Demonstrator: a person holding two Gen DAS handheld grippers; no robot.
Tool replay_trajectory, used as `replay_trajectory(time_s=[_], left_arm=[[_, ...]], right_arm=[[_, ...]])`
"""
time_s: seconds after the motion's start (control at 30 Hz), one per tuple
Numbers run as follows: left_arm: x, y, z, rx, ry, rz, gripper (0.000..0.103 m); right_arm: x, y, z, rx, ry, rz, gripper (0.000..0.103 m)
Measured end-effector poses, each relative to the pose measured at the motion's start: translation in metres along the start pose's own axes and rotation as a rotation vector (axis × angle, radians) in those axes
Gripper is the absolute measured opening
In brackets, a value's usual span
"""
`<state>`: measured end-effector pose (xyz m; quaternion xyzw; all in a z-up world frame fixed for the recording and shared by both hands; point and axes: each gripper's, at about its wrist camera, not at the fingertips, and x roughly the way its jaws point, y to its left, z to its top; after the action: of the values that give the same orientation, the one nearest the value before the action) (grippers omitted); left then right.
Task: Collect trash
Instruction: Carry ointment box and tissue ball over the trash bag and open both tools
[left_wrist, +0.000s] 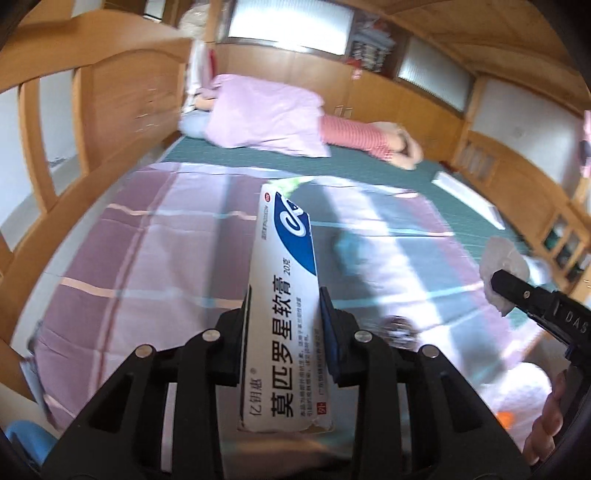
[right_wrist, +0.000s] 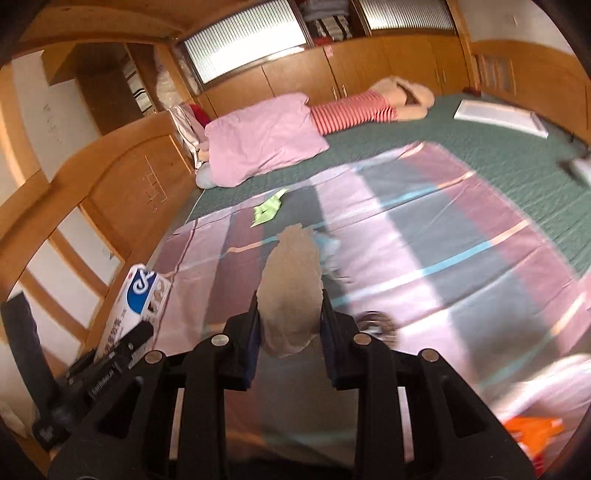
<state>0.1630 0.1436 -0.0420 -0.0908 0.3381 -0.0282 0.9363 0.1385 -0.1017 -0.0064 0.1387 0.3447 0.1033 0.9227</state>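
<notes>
Bed (right_wrist: 461, 229) with plaid sheet | left tool (left_wrist: 284, 306) clamps ointment box (left_wrist: 284, 295) | right tool (right_wrist: 290, 317) clamps crumpled brown paper (right_wrist: 291, 288)

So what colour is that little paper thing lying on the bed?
Bright green scrap, clearest in the right wrist view.

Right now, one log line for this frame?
left gripper: shut on ointment box | right gripper: shut on crumpled tissue | green scrap: on bed sheet

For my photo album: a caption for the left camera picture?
Left gripper clamps a white ointment box above the plaid bedsheet.
</notes>
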Motion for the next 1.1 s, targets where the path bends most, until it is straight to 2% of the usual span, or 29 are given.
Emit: replay_trajectory(time_s=[0.07,0.2,0.3,0.4,0.5,0.57,0.67,0.8,0.9,0.97,1.1], left_arm=[[-0.017,-0.032,-0.005,0.033,-0.008,-0.054,0.033],[-0.042,-0.093,-0.02,0.117,-0.011,-0.143,0.033],[-0.058,-0.139,-0.037,0.187,-0.005,-0.204,0.033],[-0.065,-0.173,-0.052,0.229,0.009,-0.25,0.033],[-0.071,-0.208,-0.068,0.278,0.034,-0.293,0.033],[-0.075,-0.224,-0.077,0.309,0.043,-0.308,0.033],[-0.077,-0.247,-0.088,0.35,0.059,-0.328,0.033],[-0.075,-0.272,-0.106,0.398,0.096,-0.351,0.033],[-0.067,-0.287,-0.122,0.432,0.164,-0.425,0.033],[-0.062,-0.295,-0.133,0.459,0.199,-0.457,0.033],[-0.062,-0.314,-0.154,0.536,0.219,-0.489,0.037]], right_arm=[[-0.024,-0.017,-0.004,-0.018,-0.004,-0.018,0.029],[-0.073,-0.065,-0.022,-0.018,0.015,-0.109,0.029],[-0.095,-0.1,-0.036,0.017,0.029,-0.159,0.029],[-0.105,-0.129,-0.055,0.053,0.096,-0.197,0.031],[-0.107,-0.154,-0.079,0.091,0.186,-0.233,0.043],[-0.114,-0.17,-0.091,0.132,0.2,-0.244,0.064],[-0.133,-0.191,-0.096,0.207,0.153,-0.256,0.067],[-0.17,-0.219,-0.092,0.319,0.029,-0.295,0.068],[-0.192,-0.231,-0.09,0.355,-0.05,-0.324,0.069],[-0.202,-0.237,-0.089,0.367,-0.076,-0.326,0.07],[-0.212,-0.246,-0.089,0.382,-0.097,-0.333,0.072]])
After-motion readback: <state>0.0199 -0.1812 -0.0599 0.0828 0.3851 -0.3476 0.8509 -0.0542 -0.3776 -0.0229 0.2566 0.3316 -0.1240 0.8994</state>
